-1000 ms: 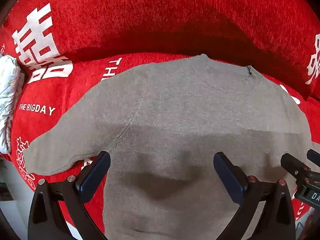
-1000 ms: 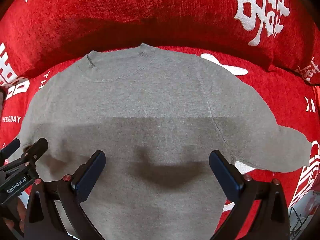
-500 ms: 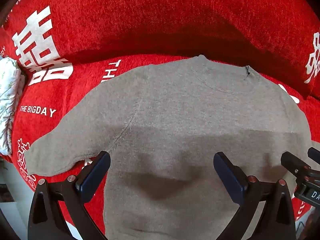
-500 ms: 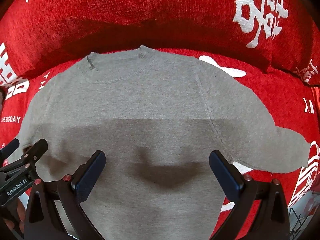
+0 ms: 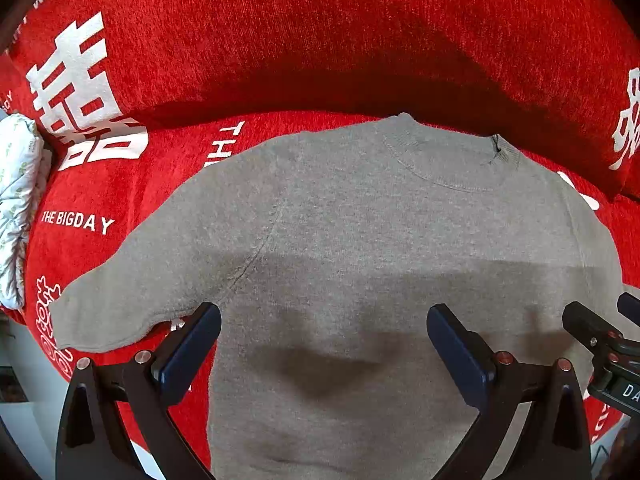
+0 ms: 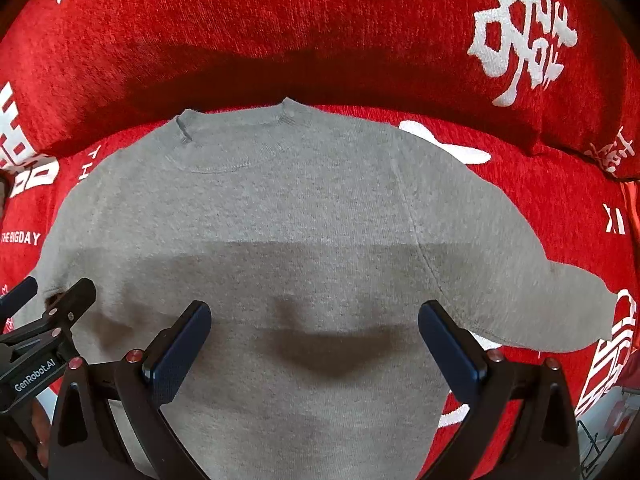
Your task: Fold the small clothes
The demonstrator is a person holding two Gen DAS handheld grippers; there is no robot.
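- A red sofa, printed with white characters and the words "THE BIGDAY", is seen carrying everything; its backrest rises along the far edge of the seat.
- A grey sweater is laid flat on the seat, front up, with the collar touching the foot of the backrest and the hem towards the seat's near edge. Both sleeves are spread outwards and angled towards the near side.
- The knit is judged soft, light and limp, with some stretch; no stiffness is expected, so any lifted part will drape and sag. Slipping is thought unlikely on the plush cover, though dragging may bunch the cloth.
- Hold is best taken at a sleeve cuff or at a shoulder and hem corner on one side, pinching through both layers, so that the sleeve can be folded across the chest.
- A white patterned cloth is seen at the seat's left edge, apart from the sweater.
- The left gripper is held above the lower chest, jaws spread wide and nothing grasped.
- The right gripper is held likewise above the lower chest, jaws released and holding nothing.
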